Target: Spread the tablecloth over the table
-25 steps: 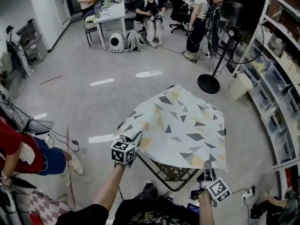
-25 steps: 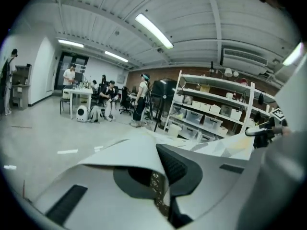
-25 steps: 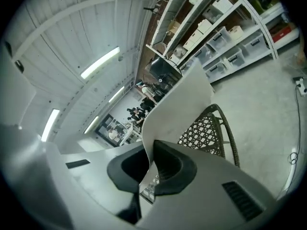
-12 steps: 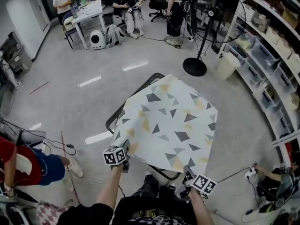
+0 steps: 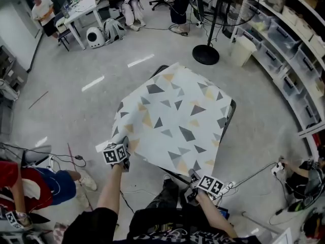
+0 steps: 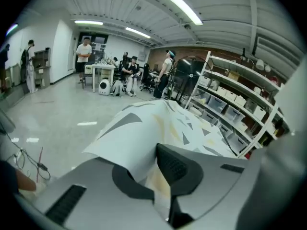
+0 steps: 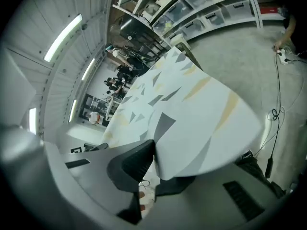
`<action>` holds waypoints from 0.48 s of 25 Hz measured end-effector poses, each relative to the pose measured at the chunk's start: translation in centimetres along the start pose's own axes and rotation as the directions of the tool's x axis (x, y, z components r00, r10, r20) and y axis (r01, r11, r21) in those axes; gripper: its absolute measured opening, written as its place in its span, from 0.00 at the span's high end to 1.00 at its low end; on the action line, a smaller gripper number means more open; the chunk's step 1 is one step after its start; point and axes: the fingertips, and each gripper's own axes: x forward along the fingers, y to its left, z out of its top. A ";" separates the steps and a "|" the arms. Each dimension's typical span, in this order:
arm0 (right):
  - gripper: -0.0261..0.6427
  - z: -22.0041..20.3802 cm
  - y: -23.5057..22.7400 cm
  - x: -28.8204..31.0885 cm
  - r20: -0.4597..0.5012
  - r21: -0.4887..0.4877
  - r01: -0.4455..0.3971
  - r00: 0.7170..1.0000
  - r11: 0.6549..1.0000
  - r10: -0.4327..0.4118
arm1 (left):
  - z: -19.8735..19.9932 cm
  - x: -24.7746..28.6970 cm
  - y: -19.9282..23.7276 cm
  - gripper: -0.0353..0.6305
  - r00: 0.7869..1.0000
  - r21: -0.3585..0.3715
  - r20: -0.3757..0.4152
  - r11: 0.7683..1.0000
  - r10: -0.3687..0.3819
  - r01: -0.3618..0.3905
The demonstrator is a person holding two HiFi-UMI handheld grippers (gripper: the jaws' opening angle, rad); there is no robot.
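Note:
A white tablecloth point(image 5: 172, 118) printed with grey and yellow triangles lies stretched over a black-framed table point(image 5: 229, 117), whose rim shows at the far and right sides. My left gripper point(image 5: 124, 147) is shut on the cloth's near left corner; in the left gripper view the tablecloth point(image 6: 144, 138) runs out from between the jaws of the left gripper point(image 6: 156, 169). My right gripper point(image 5: 193, 176) is shut on the near right corner, and in the right gripper view the tablecloth point(image 7: 192, 119) fans out from the pinch of the right gripper point(image 7: 156, 169). The near table edge is hidden under the cloth.
A standing fan point(image 5: 205, 54) rises beyond the table. Shelves with storage bins point(image 5: 289, 39) line the right wall. People sit and stand round a white desk point(image 5: 81, 14) at the far left. A person in red point(image 5: 25, 187) crouches near left, and cables point(image 5: 254, 174) trail on the floor.
Both grippers have come down and toward me with the cloth's near corners. The cloth has sunk and flattened over the table, covering more of its frame.

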 end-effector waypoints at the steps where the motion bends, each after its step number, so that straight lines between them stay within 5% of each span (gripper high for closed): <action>1: 0.93 -0.4 -0.5 0.3 -0.002 0.023 0.014 1.000 1.000 -0.014 | -0.8 0.4 0.1 0.90 1.000 -0.037 -0.017 0.999 -0.001 0.000; 5: 0.93 -1.1 -2.4 1.5 0.002 0.094 0.078 0.997 0.992 -0.079 | -4.2 2.0 0.7 0.90 0.997 -0.132 -0.074 0.991 -0.002 -0.008; 8: 0.91 -1.1 -3.8 2.1 -0.006 0.018 0.138 0.990 0.990 -0.138 | -6.9 3.1 1.8 0.87 0.982 -0.093 -0.186 0.994 0.035 -0.053; 11: 0.77 -1.8 -5.6 2.1 -0.061 -0.031 0.213 0.975 0.976 -0.215 | -9.5 3.3 2.8 0.55 0.950 -0.034 -0.305 0.996 0.068 -0.082; 12: 0.67 -2.1 -6.0 1.9 -0.071 -0.036 0.231 0.970 0.972 -0.234 | -10.0 3.0 3.2 0.55 0.949 -0.043 -0.306 0.994 0.079 -0.096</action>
